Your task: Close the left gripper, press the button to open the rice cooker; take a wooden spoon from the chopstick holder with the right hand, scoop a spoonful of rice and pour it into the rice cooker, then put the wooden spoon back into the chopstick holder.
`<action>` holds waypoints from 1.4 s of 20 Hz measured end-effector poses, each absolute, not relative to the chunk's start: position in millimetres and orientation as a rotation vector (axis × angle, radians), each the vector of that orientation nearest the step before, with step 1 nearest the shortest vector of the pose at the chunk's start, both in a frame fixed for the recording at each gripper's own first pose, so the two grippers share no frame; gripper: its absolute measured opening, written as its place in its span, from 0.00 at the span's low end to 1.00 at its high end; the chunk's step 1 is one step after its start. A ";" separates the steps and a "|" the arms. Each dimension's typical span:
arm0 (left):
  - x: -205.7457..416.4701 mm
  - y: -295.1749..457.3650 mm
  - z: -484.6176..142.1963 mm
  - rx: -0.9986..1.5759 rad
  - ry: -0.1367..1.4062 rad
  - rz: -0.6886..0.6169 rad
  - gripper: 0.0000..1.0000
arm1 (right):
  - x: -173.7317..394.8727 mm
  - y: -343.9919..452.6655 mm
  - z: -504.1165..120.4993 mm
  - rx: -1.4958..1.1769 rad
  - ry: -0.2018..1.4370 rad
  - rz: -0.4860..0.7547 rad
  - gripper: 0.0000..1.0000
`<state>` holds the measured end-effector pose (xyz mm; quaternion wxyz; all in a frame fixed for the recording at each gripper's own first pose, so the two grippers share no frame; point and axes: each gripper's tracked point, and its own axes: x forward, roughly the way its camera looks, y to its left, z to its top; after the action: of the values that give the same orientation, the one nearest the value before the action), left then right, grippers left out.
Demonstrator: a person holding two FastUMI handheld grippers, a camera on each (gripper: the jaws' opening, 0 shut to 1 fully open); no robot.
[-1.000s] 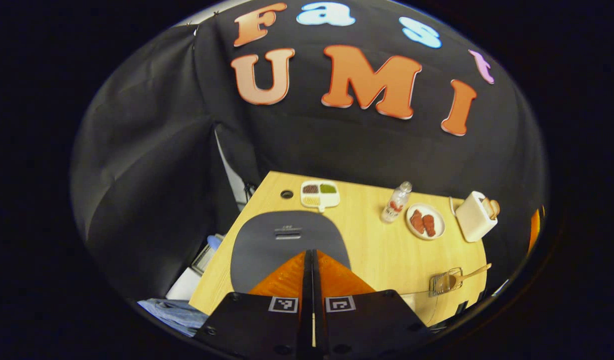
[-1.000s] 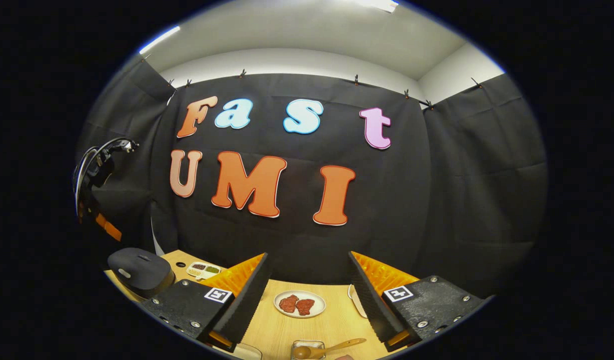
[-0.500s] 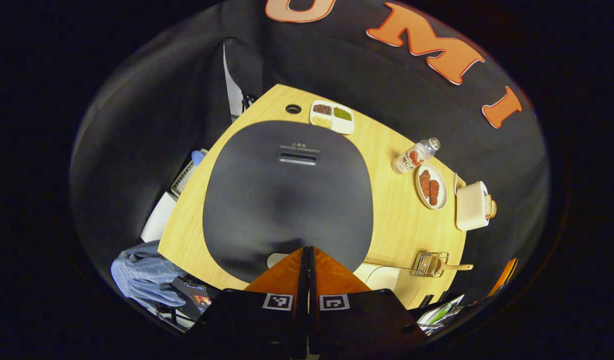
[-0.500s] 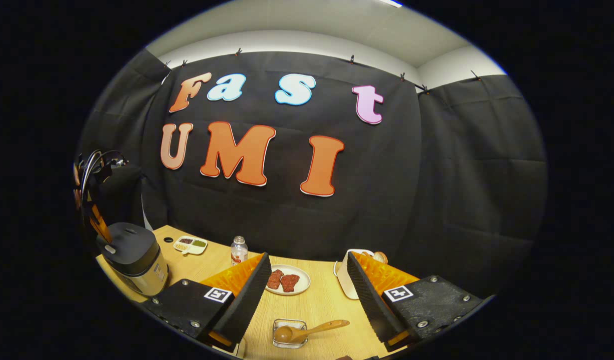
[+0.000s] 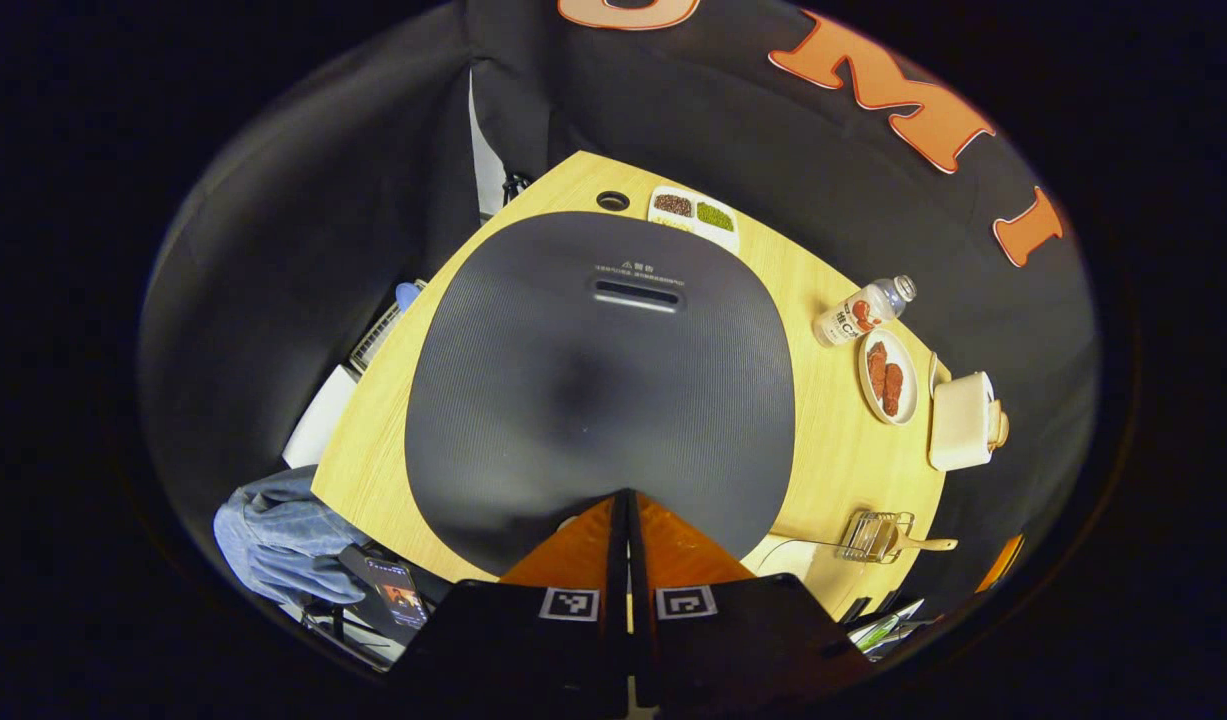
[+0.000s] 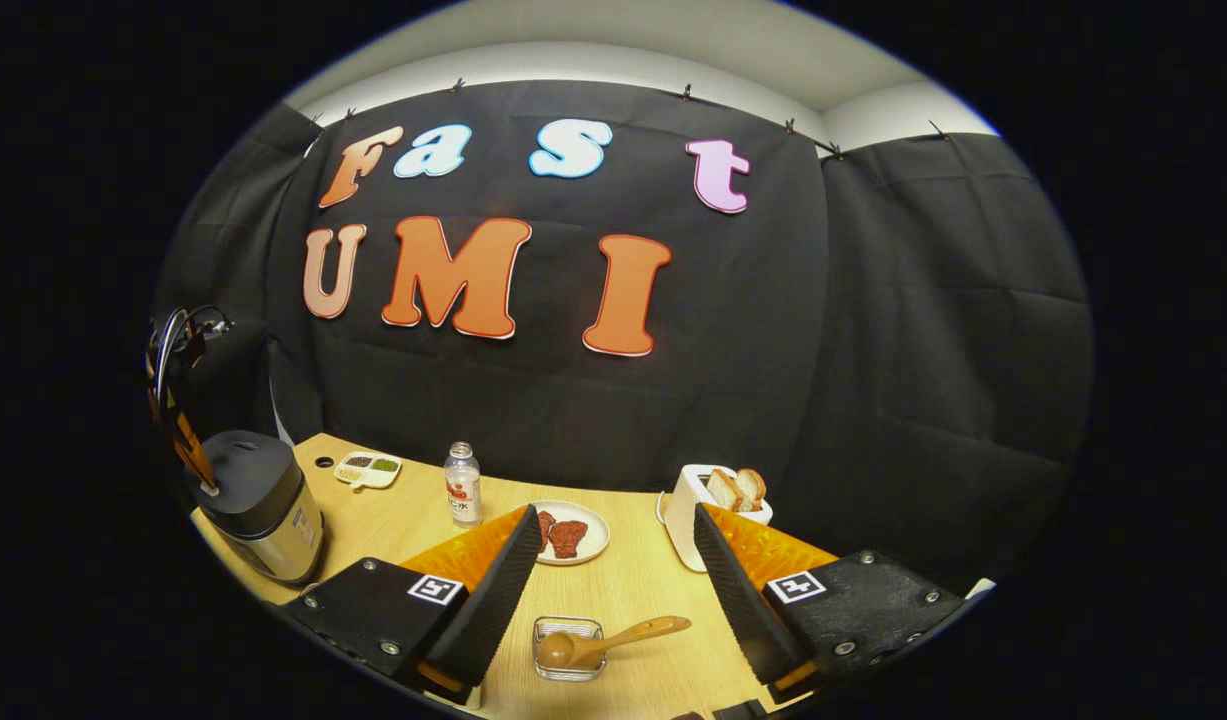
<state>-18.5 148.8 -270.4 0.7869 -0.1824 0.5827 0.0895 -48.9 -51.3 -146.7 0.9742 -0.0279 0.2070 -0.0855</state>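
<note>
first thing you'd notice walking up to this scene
The dark lid of the rice cooker looms largest in the left gripper view, with the shut left gripper at its near edge. In the right gripper view, the open right gripper frames a wooden spoon lying in the wire chopstick holder on the table, with a toaster behind.

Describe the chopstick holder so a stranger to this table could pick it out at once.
Start at the wooden table, on its near edge in the right gripper view, in front of the plate and the toaster. There sits the chopstick holder, a small clear wire-framed box. It alone has a wooden spoon lying in it, handle sticking out.
</note>
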 end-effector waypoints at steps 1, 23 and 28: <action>-20.5 147.2 -270.5 -0.391 1.238 0.177 0.07 | -49.2 -50.4 -151.2 -0.043 0.429 -0.169 0.95; 12.9 115.6 -14.1 0.123 0.105 0.183 0.30 | -91.9 -66.8 -302.5 0.275 0.830 -0.216 0.95; 1.8 111.7 -5.5 0.141 0.080 0.211 0.67 | -95.4 -66.4 -341.3 0.336 0.907 -0.203 0.90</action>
<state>1.8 111.7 -5.5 0.9912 0.0703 0.0398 0.1052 -95.4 -66.4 -341.3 0.8804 0.1610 0.4353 -0.0976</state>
